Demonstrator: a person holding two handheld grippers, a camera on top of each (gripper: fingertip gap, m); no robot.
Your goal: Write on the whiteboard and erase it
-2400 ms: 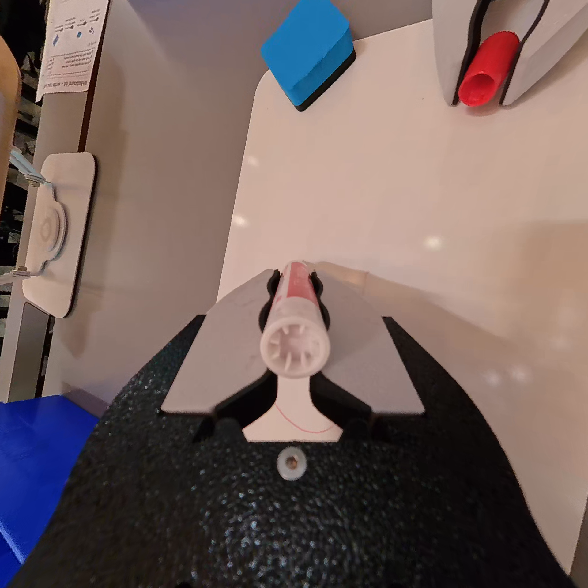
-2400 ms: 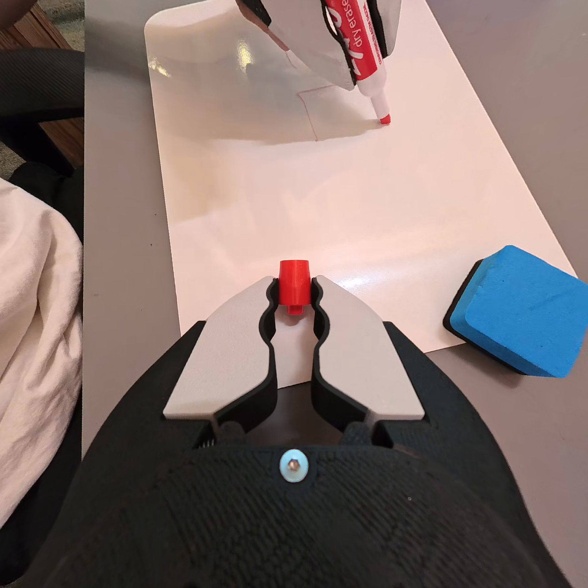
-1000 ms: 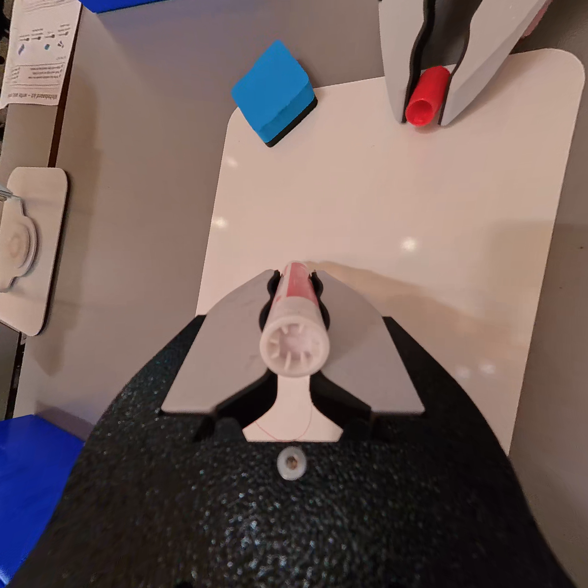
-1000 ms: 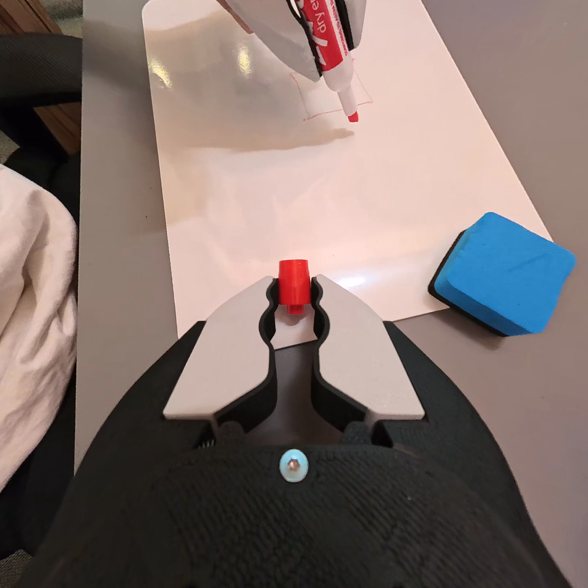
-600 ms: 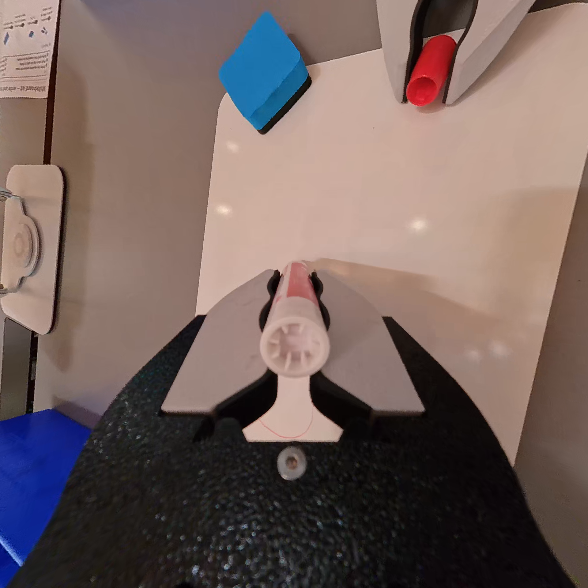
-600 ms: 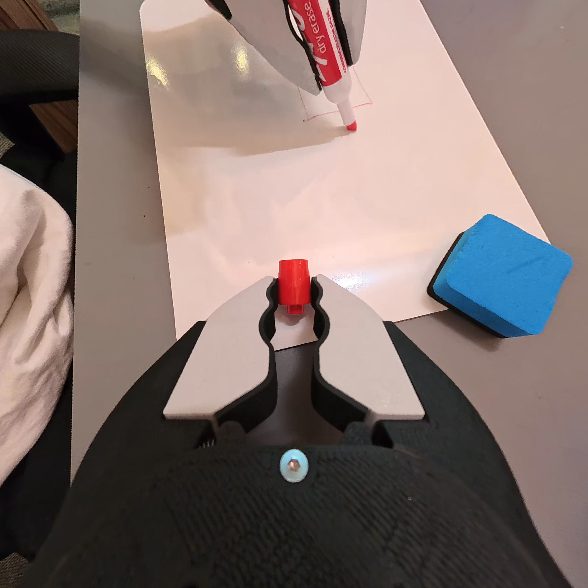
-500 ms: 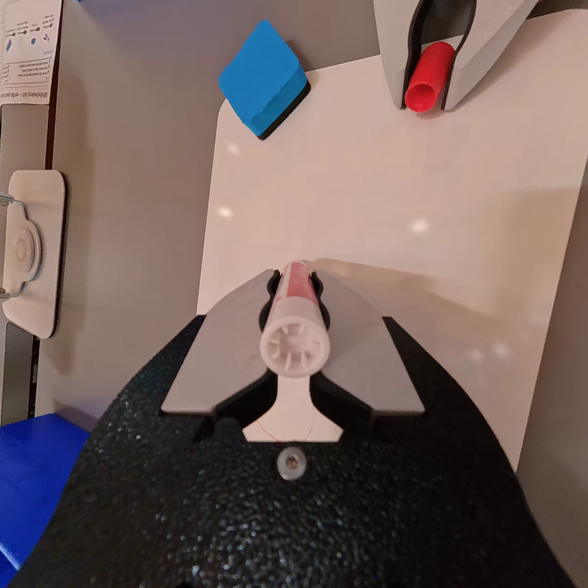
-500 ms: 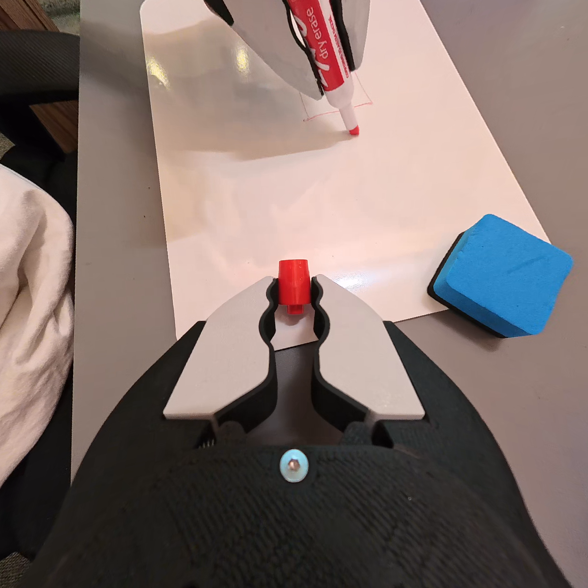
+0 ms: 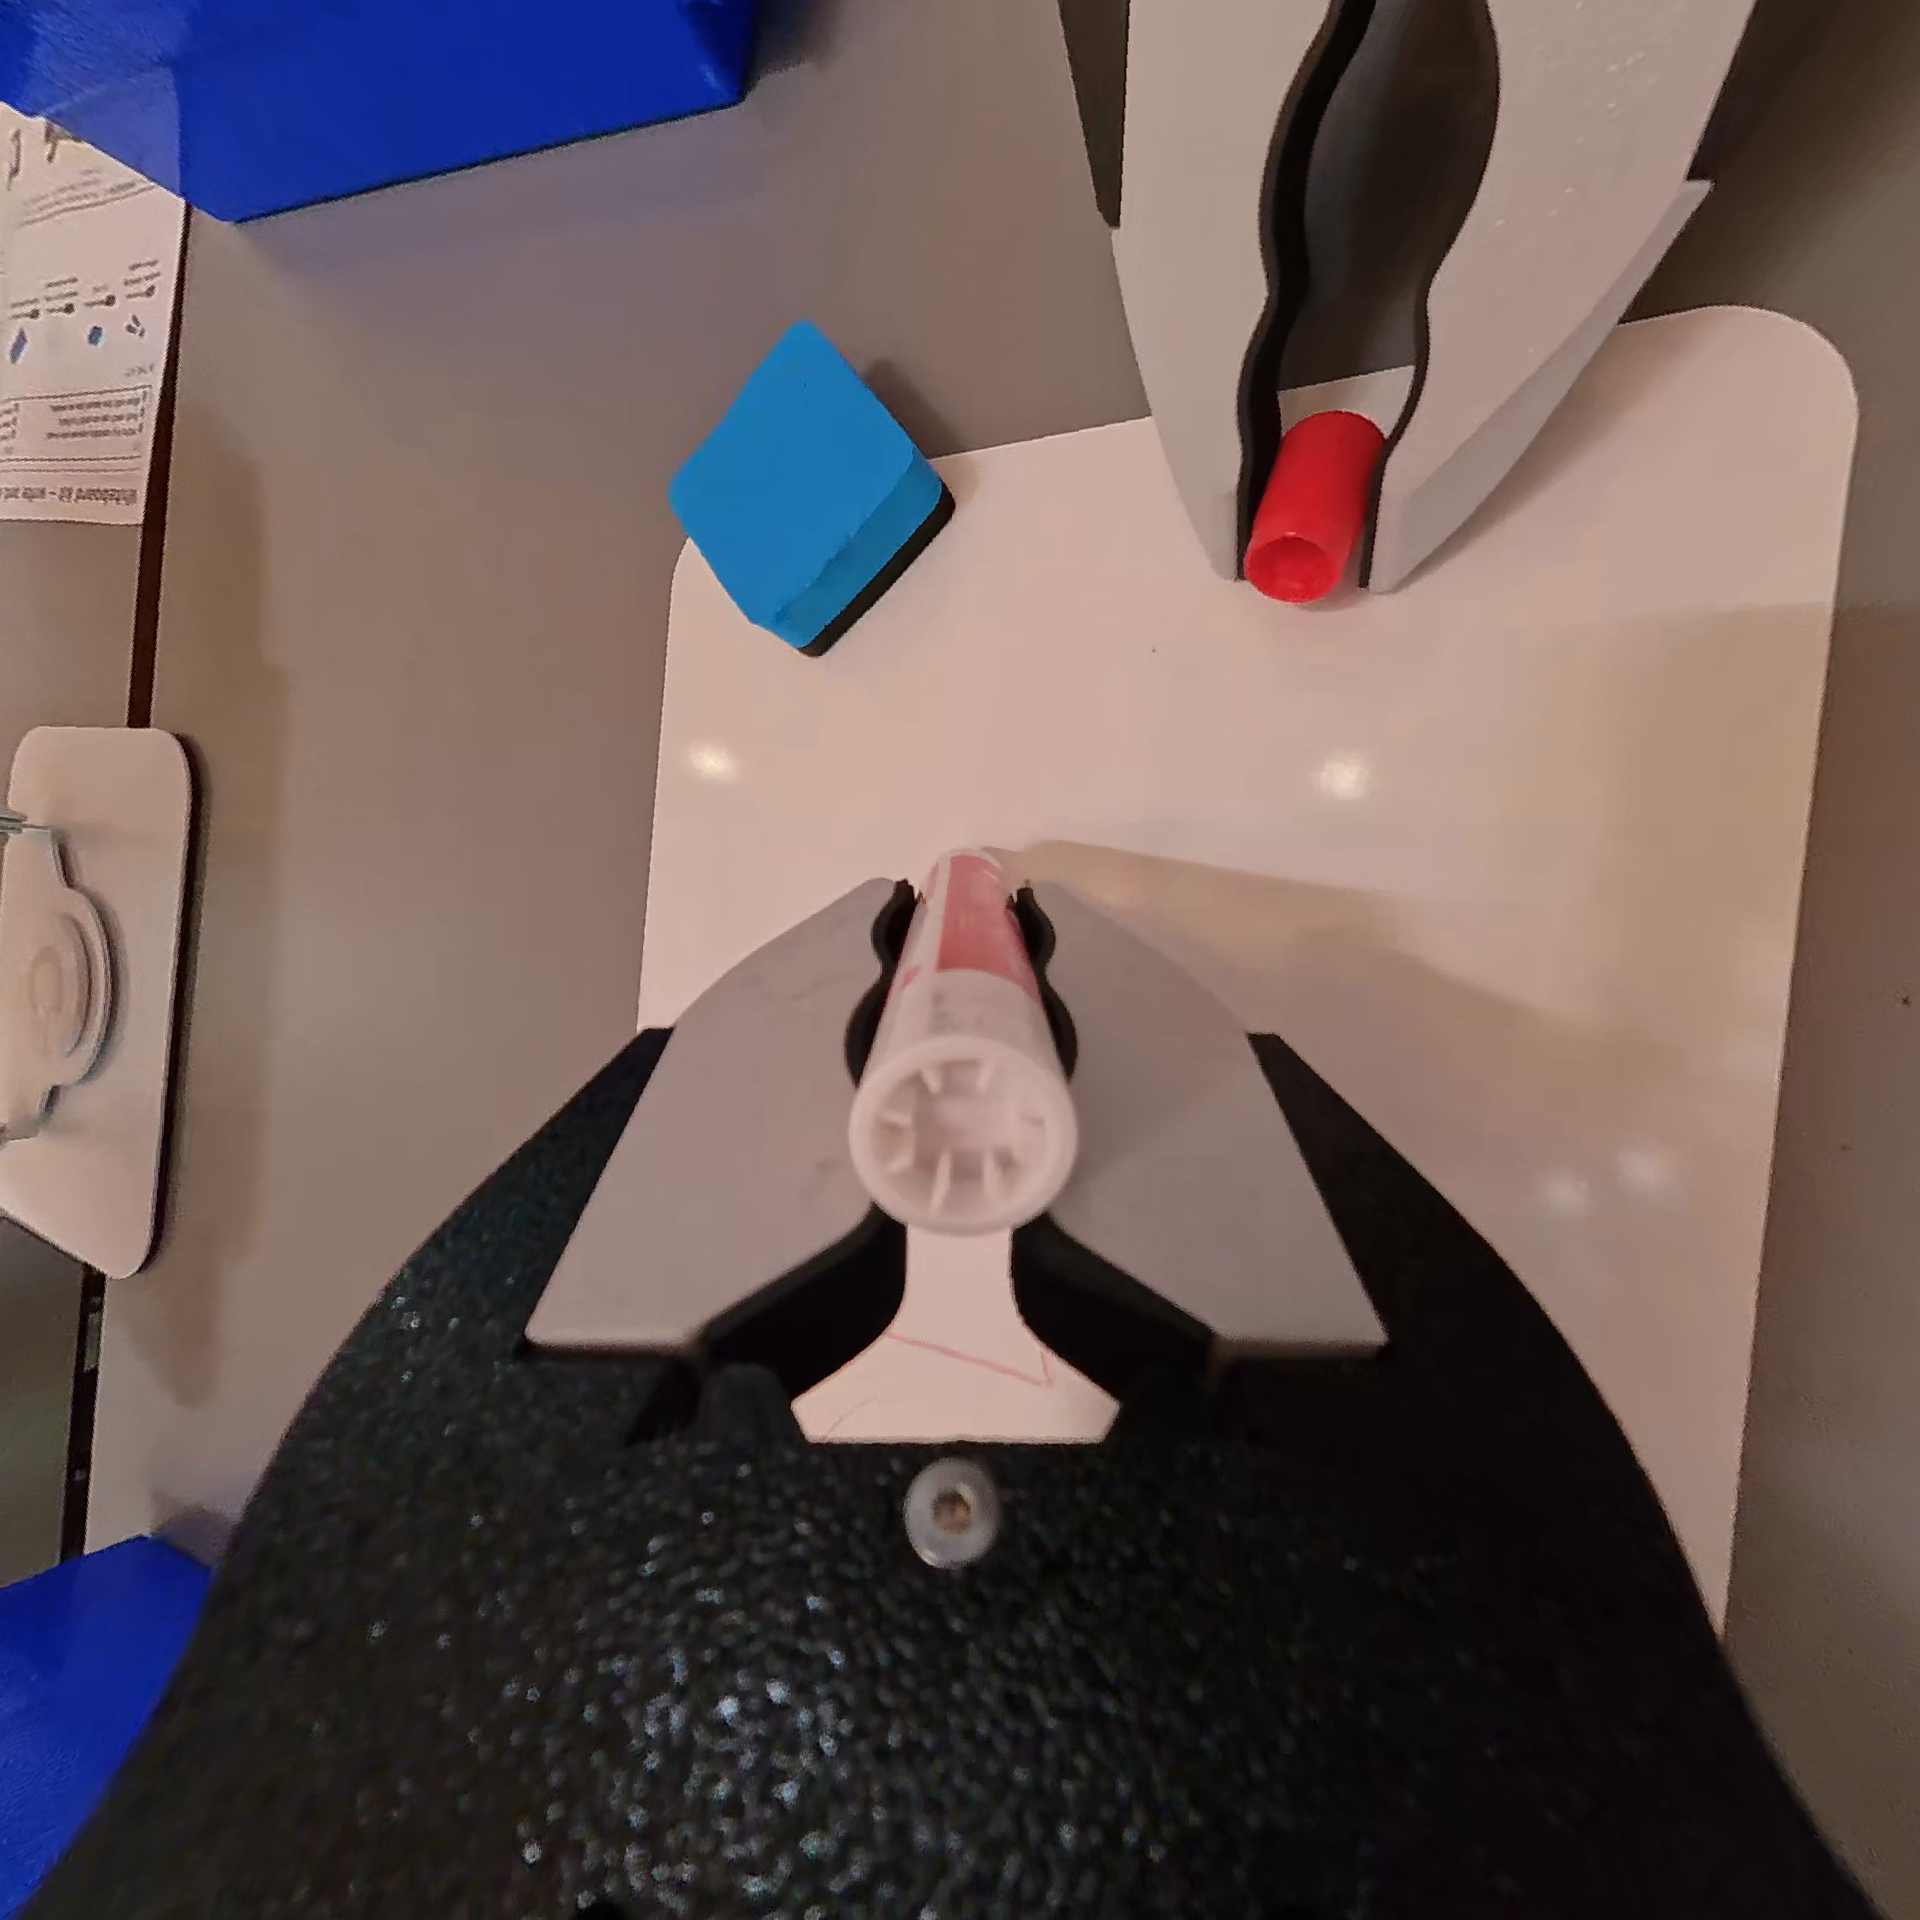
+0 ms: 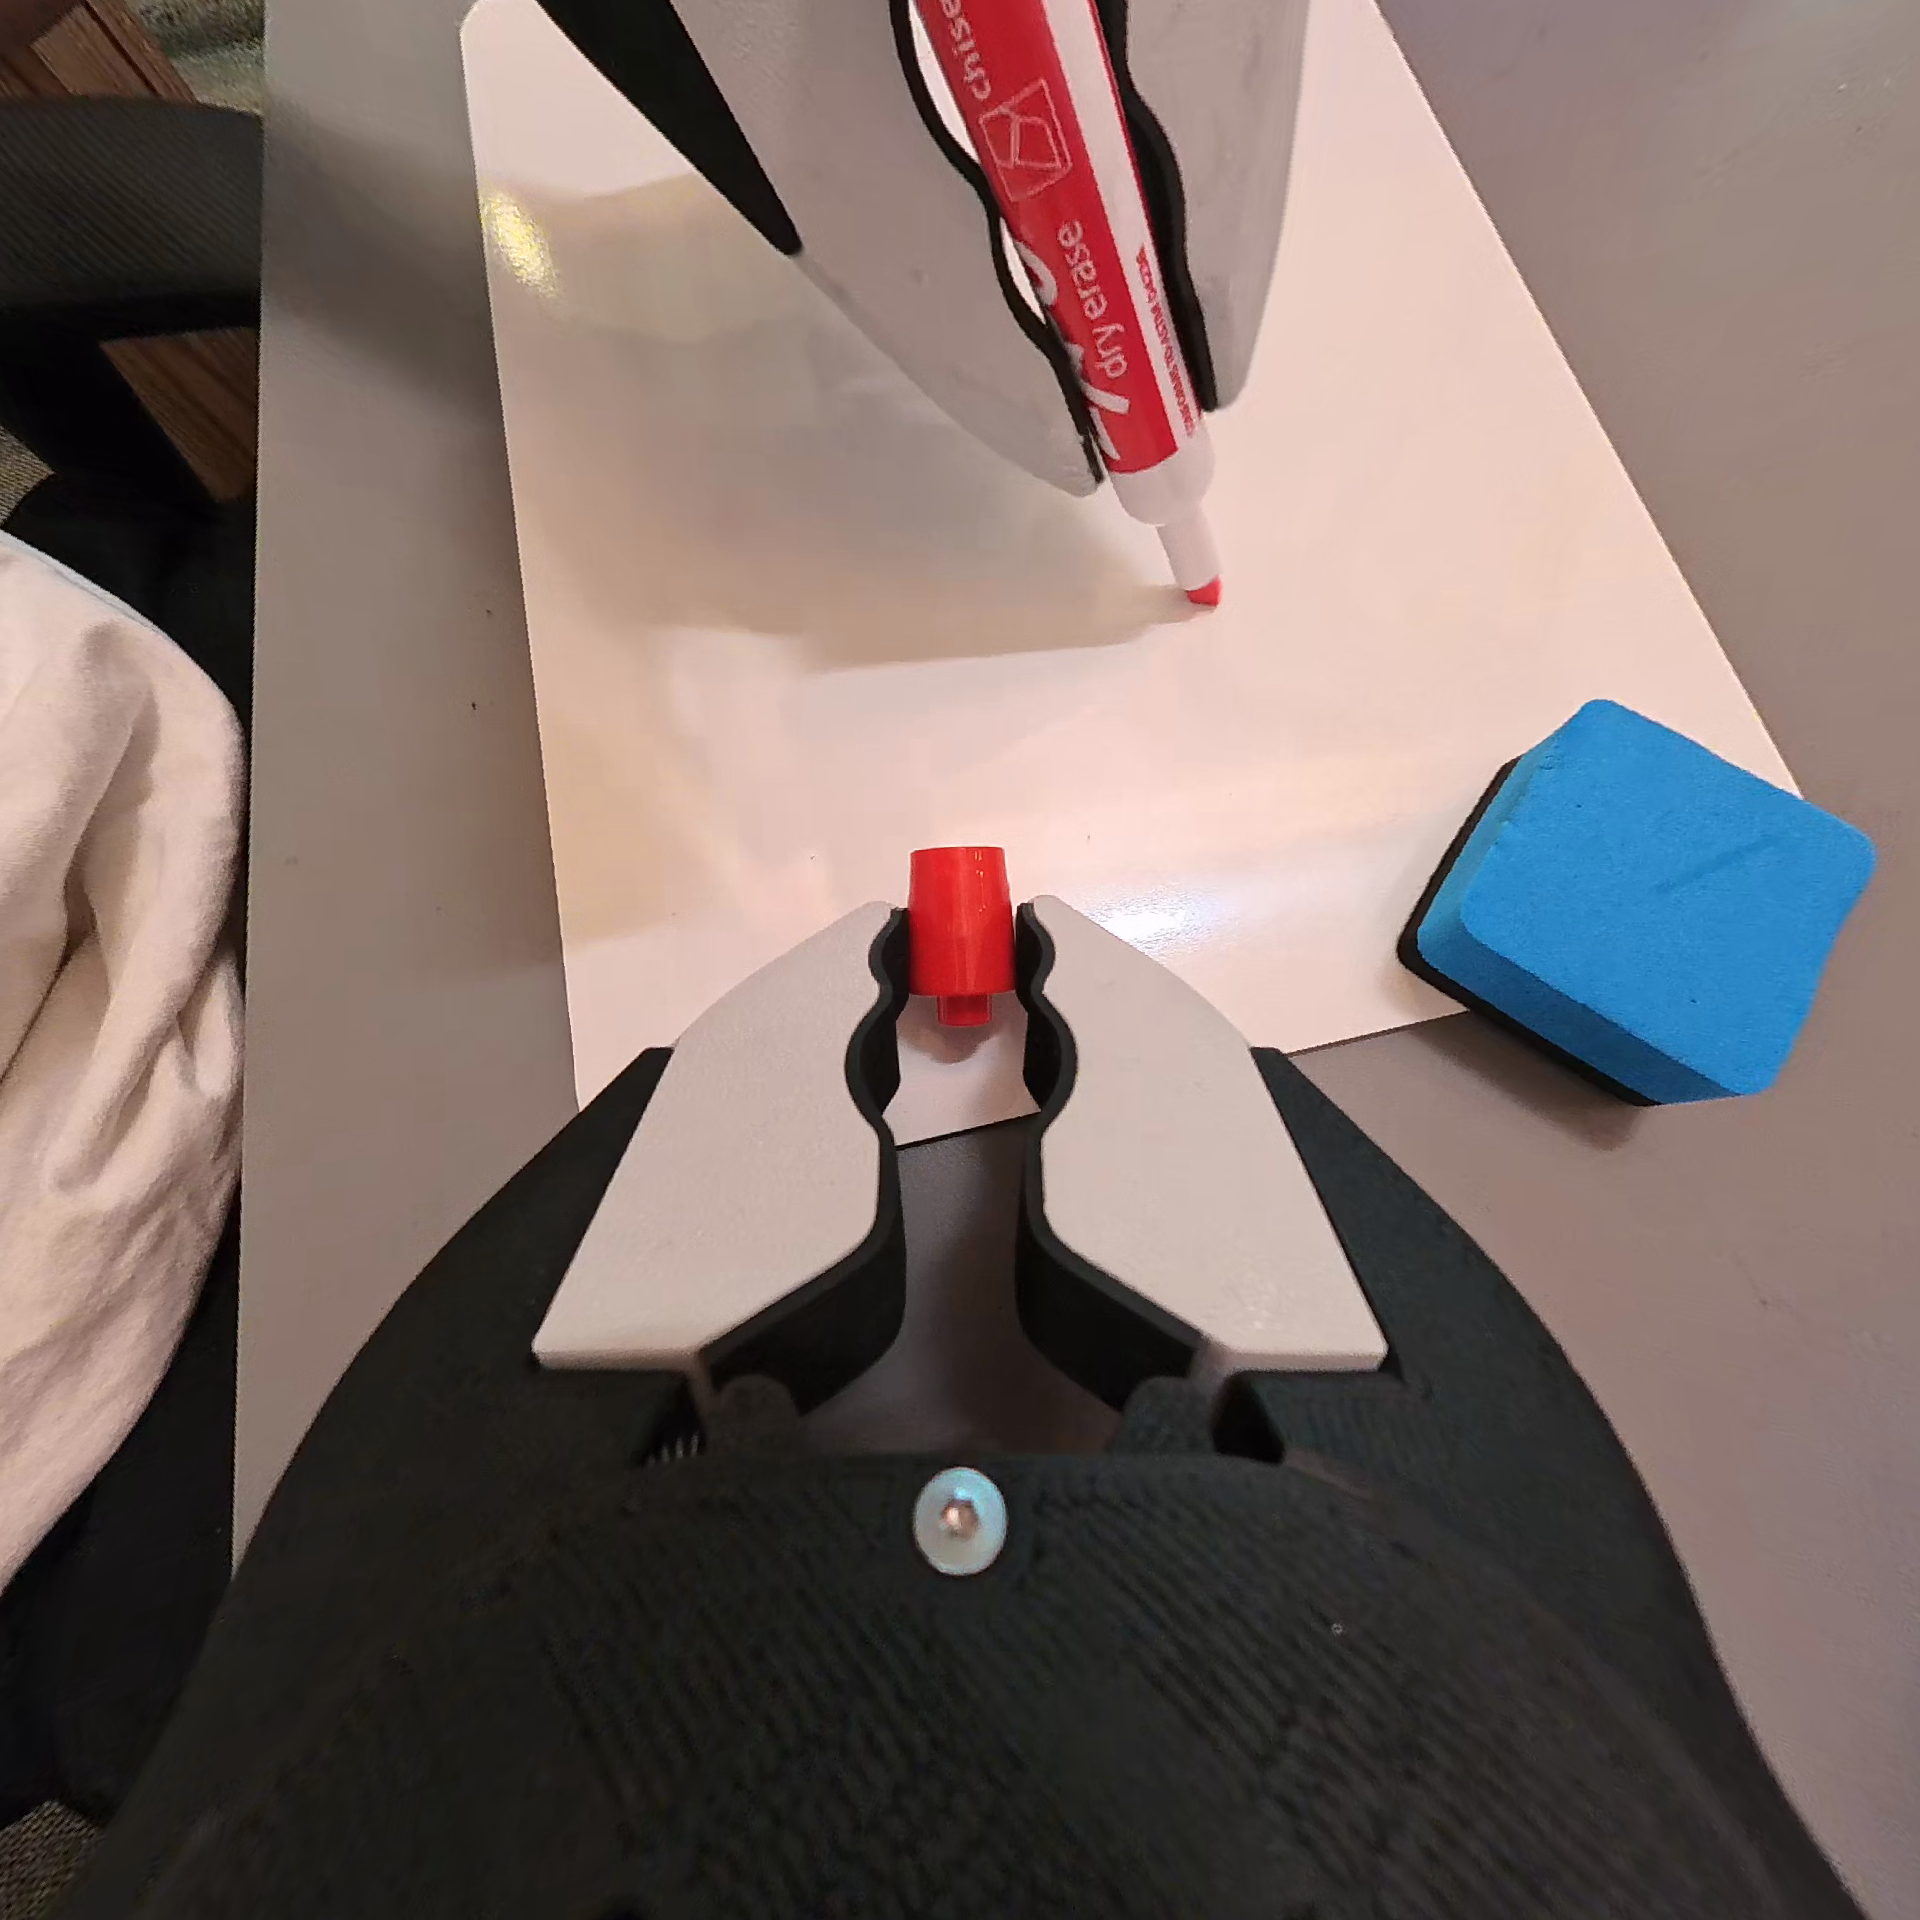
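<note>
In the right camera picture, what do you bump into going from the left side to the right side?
White cloth → grey table → whiteboard → red cap in the right hand-held gripper → red marker tip → blue eraser.

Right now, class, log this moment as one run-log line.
left gripper: shut on red marker | tip: at whiteboard | right gripper: shut on red cap | blue eraser: untouched

It looks like an office or a lab workspace. A plain grey desk (image 10: 395,727) carries a printed instruction sheet (image 9: 78,343) at its far left edge, blue bins (image 9: 364,94) beyond it, and a black office chair (image 10: 125,218) stands at the desk's side.
</note>
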